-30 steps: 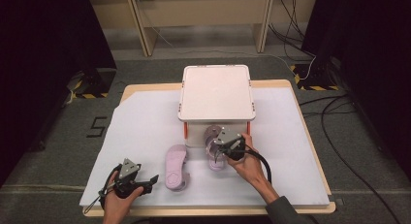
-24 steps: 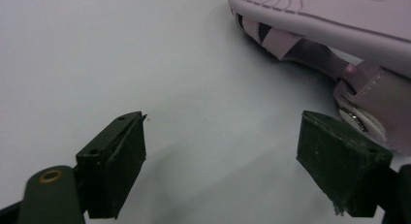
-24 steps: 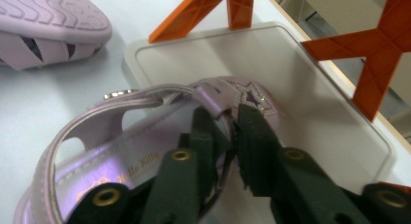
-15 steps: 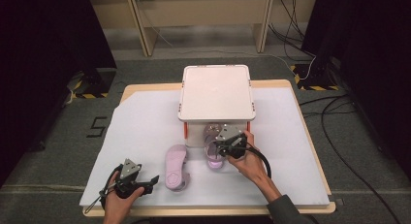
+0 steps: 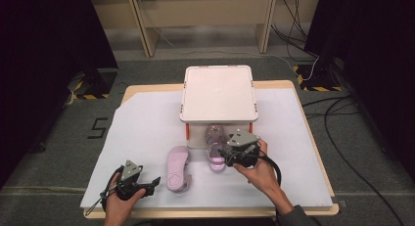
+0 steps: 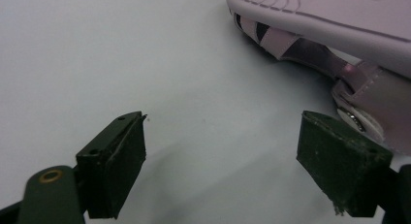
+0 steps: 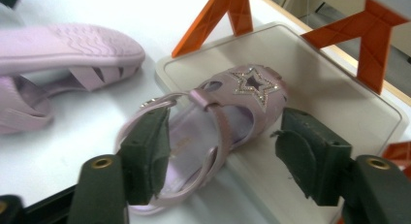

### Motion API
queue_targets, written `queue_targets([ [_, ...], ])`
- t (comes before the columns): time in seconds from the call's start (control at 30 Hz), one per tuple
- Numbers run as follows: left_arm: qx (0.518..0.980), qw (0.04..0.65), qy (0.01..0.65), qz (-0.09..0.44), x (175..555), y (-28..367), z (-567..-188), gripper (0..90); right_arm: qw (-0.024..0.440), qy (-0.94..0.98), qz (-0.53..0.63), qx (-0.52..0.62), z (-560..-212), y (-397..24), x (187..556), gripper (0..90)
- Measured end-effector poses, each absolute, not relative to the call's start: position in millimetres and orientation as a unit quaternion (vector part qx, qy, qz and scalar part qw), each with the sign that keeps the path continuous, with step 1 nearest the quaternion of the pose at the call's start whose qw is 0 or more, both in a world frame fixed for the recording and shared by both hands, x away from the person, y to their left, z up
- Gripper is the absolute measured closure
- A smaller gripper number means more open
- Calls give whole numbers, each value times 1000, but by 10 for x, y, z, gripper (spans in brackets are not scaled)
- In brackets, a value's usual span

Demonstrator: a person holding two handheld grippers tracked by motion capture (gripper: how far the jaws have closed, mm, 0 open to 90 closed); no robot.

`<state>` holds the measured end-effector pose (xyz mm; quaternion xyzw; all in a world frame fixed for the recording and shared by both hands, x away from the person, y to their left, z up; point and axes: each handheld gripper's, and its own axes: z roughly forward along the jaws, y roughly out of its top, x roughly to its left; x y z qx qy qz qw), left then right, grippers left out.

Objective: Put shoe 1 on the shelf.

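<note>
1. High view: desk [image 5: 147, 118], covered in white, carries everything listed.
2. Rack [image 5: 218, 93], white flat top on orange legs, stands at the desk's middle; its low tray [image 7: 310, 88] lies underneath.
3. Upturned sandal [image 5: 177, 168], lilac, sole up, lies near the left tongs [image 5: 149, 183], long axis running away from the person. Left tongs spread wide, nothing between them; sandal sits to their right.
4. Star sandal [image 7: 228, 112], upright, toe resting on the tray's edge, heel on the desk. Right tongs [image 7: 223, 161] have just been opening and stand spread either side of it, no longer pressing. Right hand is nearer; sandal's long axis points toward the rack.
</note>
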<state>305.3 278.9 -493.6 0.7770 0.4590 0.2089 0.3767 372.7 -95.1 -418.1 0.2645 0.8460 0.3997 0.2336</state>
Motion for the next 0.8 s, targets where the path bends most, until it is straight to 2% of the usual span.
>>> queue_targets([
  [0.2,777,378,457,210,3047,2785,-4926,173,211,838,414,287,-4252,-1062,3546,287],
  [0.33,778,377,457,209,3051,2782,-4932,173,191,848,398,295,-4447,-1087,3415,267],
  [0.7,778,378,457,208,3050,2778,-4934,173,179,859,365,310,-4754,-921,3414,223],
  [0.8,778,378,457,208,3049,2773,-4934,173,177,863,358,309,-4821,-869,3437,238],
])
